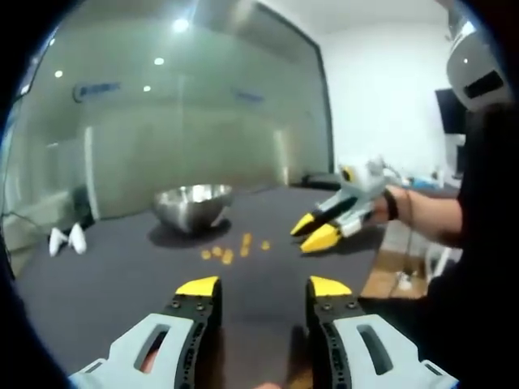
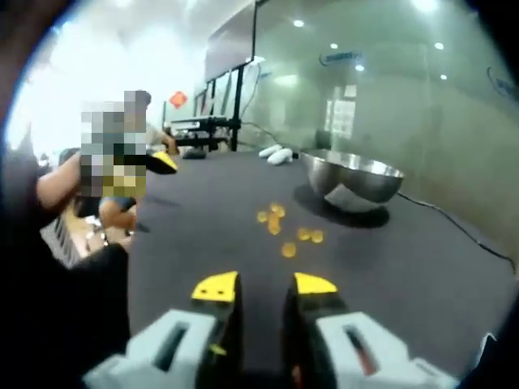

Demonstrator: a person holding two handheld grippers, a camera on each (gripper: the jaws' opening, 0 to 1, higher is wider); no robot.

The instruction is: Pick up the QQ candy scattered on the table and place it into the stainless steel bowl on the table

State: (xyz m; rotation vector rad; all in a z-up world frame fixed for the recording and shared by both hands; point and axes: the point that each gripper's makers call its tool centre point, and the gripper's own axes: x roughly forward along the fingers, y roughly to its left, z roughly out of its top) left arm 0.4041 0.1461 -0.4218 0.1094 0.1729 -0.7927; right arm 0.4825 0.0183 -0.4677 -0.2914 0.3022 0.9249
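Left gripper view: left gripper (image 1: 264,285) low in front, yellow-tipped fingers (image 1: 199,286) wide apart, nothing between them, over the dark surface (image 1: 97,284). Just beyond, a small scatter of orange QQ candy (image 1: 229,252) lying loose on the surface. Right gripper (image 1: 315,231) comes in from the right, held by a hand (image 1: 381,209), above the surface beside the candy; its fingers look nearly together, no candy seen in them. Farther back, the stainless steel bowl (image 1: 193,205) stands upright behind the candy. Two white objects (image 1: 66,239) on the far left.

Right gripper view: right gripper (image 2: 264,285) fingers (image 2: 216,288) slightly apart, empty. QQ candy (image 2: 285,231) ahead, bowl (image 2: 353,180) beyond to the right, apart from the candy. White objects (image 2: 276,153) near the far edge. Glass wall (image 2: 381,89) behind.
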